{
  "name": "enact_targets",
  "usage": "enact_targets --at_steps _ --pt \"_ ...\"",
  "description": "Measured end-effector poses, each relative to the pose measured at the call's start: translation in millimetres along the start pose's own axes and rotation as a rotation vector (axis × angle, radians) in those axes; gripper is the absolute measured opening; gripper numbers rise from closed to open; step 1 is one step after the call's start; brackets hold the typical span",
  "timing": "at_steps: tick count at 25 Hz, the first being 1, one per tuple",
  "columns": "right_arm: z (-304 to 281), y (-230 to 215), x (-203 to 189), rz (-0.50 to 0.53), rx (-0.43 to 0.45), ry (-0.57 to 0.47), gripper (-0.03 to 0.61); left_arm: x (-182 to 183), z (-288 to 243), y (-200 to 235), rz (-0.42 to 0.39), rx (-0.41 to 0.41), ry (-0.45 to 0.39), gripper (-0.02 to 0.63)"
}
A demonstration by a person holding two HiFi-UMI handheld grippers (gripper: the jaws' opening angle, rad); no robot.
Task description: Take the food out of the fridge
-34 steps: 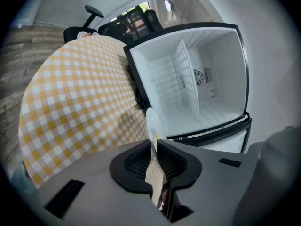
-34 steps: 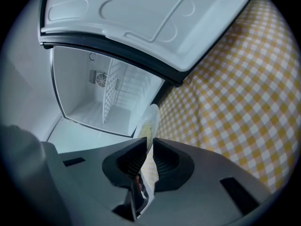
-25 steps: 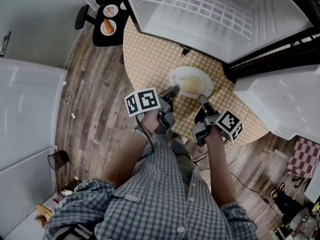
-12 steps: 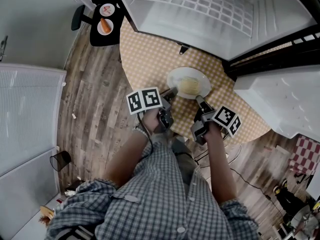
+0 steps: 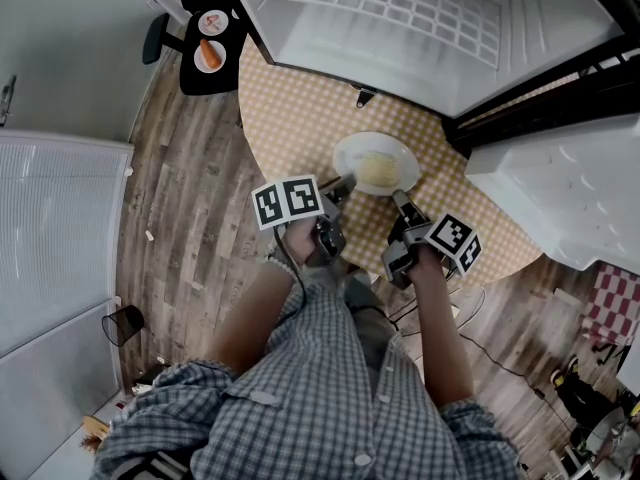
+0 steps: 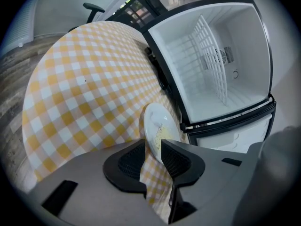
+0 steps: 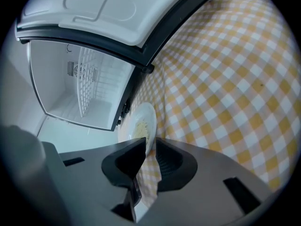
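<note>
A white plate (image 5: 375,163) with pale yellow food (image 5: 379,170) rests on the round table's yellow checked cloth (image 5: 290,108), in front of the open, bare fridge (image 5: 400,18). My left gripper (image 5: 345,181) is at the plate's near left rim. Its jaws have just been opening, and in the left gripper view the plate (image 6: 154,122) stands loose in the gap of the left gripper (image 6: 153,150). My right gripper (image 5: 400,200) is at the near right rim. In the right gripper view the plate (image 7: 141,121) fills the narrow gap at the tips of the right gripper (image 7: 150,152).
The fridge door (image 5: 560,188) swings out on the right, over the table's edge. A black side table (image 5: 208,53) at the far left carries two small plates, one with a carrot. Wooden floor lies to the left, with a small bin (image 5: 118,323) near me.
Both grippers and the plate shifted slightly toward the fridge early in the second, then held still. The plate now lies on the cloth.
</note>
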State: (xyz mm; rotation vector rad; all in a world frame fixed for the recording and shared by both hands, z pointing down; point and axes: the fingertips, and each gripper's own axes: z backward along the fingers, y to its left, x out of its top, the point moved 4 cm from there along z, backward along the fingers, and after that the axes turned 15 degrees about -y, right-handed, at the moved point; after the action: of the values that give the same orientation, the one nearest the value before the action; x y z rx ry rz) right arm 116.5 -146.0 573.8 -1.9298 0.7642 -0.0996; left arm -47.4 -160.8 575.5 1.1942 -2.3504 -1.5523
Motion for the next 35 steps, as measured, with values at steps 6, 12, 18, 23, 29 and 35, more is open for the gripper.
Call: enact_targets --at_steps 6,12,18,23,29,35 --pt "14 1 2 0.117 0.001 0.003 0.032 -3 13 -5 -0.061 -0.008 0.001 0.101" --pt "35 21 16 0.401 0.005 -0.037 0.025 7 29 -29 -0.271 -0.048 -0.032 0.033" --pt "57 60 33 0.644 0.08 -0.099 0.012 21 45 -74 -0.509 -0.139 -0.067 0.006" --pt "77 102 40 0.83 0.175 -0.137 0.012 33 62 -117 -0.647 -0.212 -0.107 0.006" --pt "98 141 55 0.89 0.238 -0.243 0.011 41 81 -159 -0.774 -0.305 -0.16 0.006" --pt "122 176 62 1.063 0.298 -0.322 0.009 46 102 -195 -0.889 -0.373 -0.218 0.006"
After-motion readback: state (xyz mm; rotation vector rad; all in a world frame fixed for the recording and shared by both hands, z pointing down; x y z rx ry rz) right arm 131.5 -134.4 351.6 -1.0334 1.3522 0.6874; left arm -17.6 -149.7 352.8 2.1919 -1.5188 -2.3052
